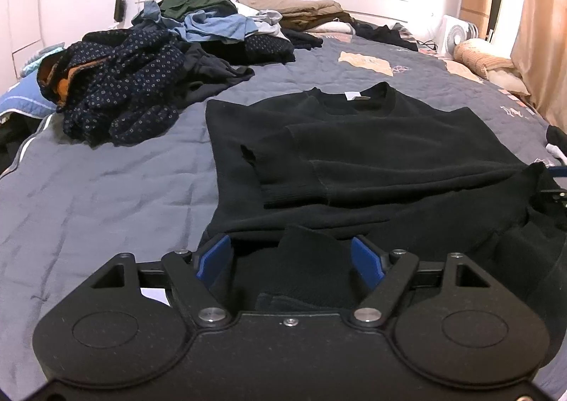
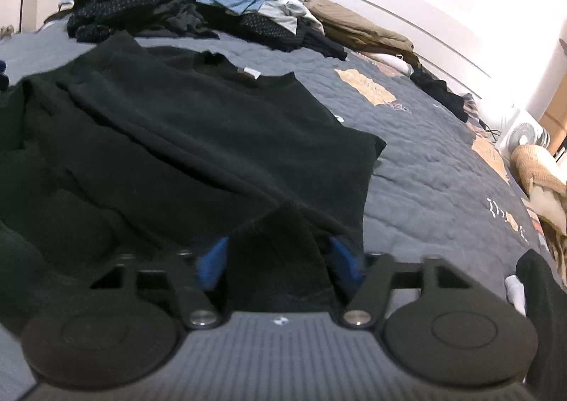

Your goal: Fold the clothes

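Observation:
A black sweater [image 1: 354, 149] lies flat on the grey quilted bed [image 1: 106, 188], collar with a white tag at the far end, both sleeves folded across its body. My left gripper [image 1: 290, 255] stands wide at the near left hem, with a raised fold of the hem between its blue pads [image 1: 216, 255]. My right gripper [image 2: 280, 255] stands wide at the near right hem corner of the sweater [image 2: 198, 131], with a peak of black cloth between its pads [image 2: 212, 259]. Neither pair of pads visibly presses the cloth.
A heap of unfolded clothes [image 1: 141, 82] lies at the far left of the bed, with blue and green garments [image 1: 212, 18] behind it. Folded tan clothes [image 1: 301, 11] sit by the headboard. A white fan [image 1: 457, 36] and pillows stand at the far right.

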`<action>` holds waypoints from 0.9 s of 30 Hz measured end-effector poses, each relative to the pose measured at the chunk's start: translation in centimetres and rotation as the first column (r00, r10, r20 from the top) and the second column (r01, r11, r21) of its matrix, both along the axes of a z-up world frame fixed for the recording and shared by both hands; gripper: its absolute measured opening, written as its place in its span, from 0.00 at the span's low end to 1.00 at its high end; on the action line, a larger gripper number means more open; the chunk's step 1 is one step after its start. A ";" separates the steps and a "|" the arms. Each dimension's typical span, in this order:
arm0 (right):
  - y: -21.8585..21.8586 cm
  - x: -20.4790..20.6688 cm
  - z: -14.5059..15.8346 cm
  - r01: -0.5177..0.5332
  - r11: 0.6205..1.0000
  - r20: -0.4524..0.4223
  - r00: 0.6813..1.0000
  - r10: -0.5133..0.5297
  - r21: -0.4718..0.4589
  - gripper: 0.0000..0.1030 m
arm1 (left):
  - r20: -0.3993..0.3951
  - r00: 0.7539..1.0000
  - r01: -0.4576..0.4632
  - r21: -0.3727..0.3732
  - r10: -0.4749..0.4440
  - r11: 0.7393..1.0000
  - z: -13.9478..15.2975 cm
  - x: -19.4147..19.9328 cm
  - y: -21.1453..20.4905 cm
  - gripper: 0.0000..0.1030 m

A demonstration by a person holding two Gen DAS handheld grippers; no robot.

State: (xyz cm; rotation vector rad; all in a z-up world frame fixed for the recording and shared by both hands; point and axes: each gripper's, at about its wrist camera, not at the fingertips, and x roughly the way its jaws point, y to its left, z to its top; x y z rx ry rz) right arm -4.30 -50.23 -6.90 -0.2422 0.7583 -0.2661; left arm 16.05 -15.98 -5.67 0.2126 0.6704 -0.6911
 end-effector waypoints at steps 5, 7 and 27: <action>0.7 0.0 0.1 -0.028 0.998 -0.002 1.000 0.028 -0.065 0.48 | -0.015 1.000 -0.009 -0.008 0.009 1.000 0.0 0.2 0.0 0.73; 1.3 0.0 0.0 -0.038 0.993 -0.005 0.999 0.038 -0.113 0.48 | -0.021 1.000 -0.017 -0.016 0.016 1.000 0.1 0.4 0.2 0.73; 3.4 0.1 -2.1 -0.147 0.955 -0.090 0.988 0.128 -0.258 0.49 | -0.042 0.979 0.202 0.110 -0.199 0.973 -0.7 -0.3 -0.3 0.74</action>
